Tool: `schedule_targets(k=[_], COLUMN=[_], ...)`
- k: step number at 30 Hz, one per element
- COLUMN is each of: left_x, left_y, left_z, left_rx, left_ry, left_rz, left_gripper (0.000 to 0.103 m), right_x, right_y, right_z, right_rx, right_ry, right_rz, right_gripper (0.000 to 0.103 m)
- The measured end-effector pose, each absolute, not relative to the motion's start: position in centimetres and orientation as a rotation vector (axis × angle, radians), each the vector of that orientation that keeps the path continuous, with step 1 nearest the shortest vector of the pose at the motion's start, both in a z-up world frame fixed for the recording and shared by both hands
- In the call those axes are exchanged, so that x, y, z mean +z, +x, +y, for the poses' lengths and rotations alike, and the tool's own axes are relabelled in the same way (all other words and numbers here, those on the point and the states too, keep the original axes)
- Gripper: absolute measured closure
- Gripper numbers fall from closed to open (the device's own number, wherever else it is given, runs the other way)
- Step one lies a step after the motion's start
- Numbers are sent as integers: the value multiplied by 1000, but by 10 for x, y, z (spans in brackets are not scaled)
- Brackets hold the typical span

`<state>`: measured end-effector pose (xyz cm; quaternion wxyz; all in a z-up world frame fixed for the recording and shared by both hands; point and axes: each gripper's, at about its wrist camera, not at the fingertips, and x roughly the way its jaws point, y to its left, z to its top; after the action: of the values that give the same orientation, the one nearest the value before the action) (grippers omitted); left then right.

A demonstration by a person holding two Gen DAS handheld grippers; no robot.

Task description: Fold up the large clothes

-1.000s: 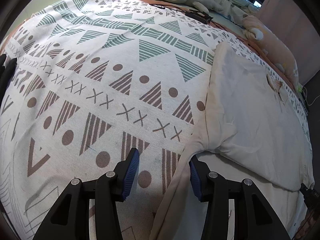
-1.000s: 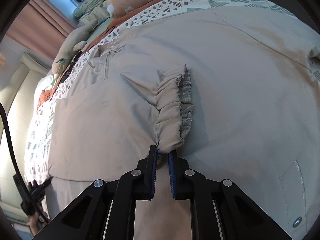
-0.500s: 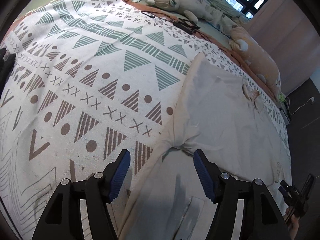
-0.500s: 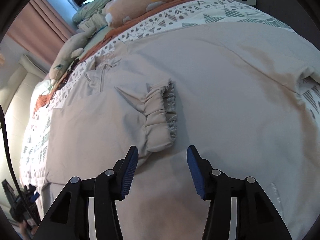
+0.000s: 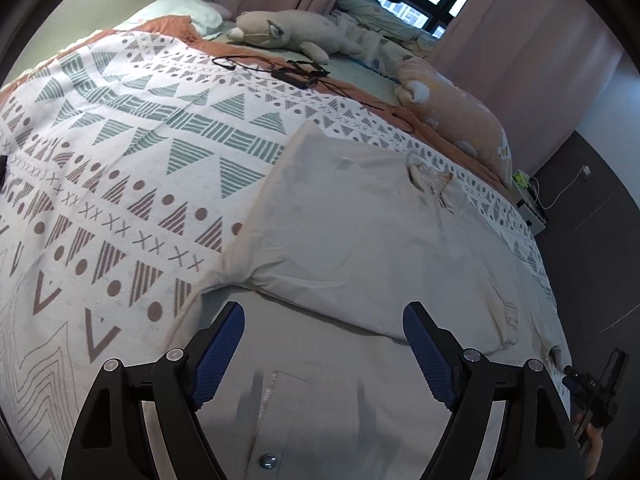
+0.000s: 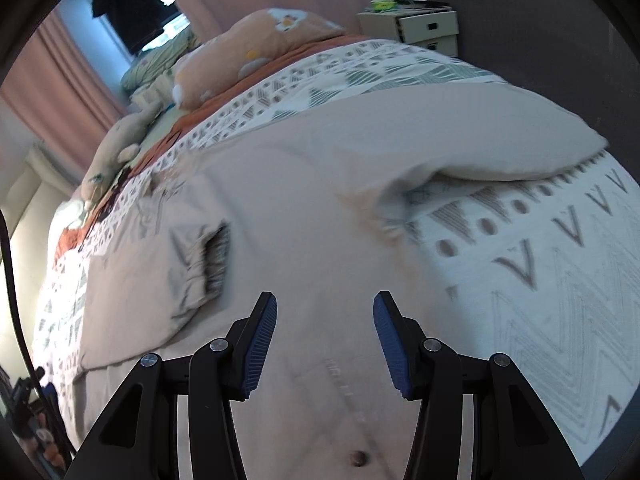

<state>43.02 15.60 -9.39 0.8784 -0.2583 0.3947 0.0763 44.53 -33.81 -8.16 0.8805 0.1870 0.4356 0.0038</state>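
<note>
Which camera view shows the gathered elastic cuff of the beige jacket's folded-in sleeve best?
The right wrist view: the gathered elastic cuff faces the camera on the beige jacket, though motion-blurred. The left wrist view shows it only small and edge-on near the far right.

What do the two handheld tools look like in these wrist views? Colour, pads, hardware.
Both match. The left tool and the right tool each have two matte black angular plastic fingers with triangular cutouts and round silver screw heads at the joints. Each fingertip carries a blue ribbed pad on its inner face. No markings show on them. A thin black cable runs along the right view's left edge.
</note>
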Motion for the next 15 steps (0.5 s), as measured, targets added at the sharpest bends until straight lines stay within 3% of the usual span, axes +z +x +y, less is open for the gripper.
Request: schedule_targets(k=[15], left_x=[-119], left_y=[499], left_z=[-12], left_rx=[-118], left_ry=[-372], left_rz=[942], left_gripper=[20], right_x=[-93], right_y=[445], right_z=[-488], right_rx=[-141], right_ry=[511], right_rz=[855], right_gripper=[52])
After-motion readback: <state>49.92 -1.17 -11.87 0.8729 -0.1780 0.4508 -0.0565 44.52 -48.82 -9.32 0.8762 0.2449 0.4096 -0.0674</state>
